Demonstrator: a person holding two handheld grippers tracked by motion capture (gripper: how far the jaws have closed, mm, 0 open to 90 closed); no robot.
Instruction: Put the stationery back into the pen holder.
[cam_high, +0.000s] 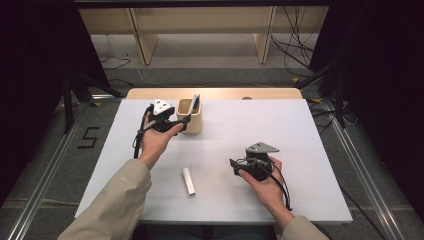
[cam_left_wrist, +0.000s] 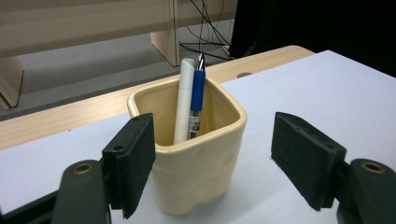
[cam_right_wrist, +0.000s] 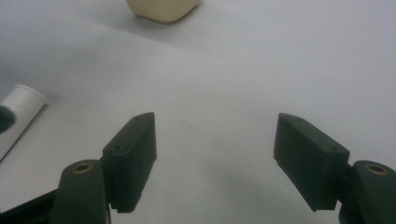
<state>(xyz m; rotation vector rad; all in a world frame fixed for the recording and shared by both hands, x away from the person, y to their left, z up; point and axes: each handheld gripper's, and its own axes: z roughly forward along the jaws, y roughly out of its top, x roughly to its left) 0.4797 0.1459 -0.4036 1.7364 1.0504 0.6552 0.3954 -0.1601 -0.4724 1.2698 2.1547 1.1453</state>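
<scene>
Left gripper, jaws wide apart and empty, faces the cream square ceramic cup; right gripper likewise gapes empty above the white table.

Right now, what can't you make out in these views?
- Lower ends of the white pen and blue pen: left gripper view, hidden by the cup wall.
- White tube on the table: right gripper view, cut off by the left edge.
- Print on the blue pen's label: left gripper view, too small.
- Cup contents: high view, too small to tell apart.
</scene>
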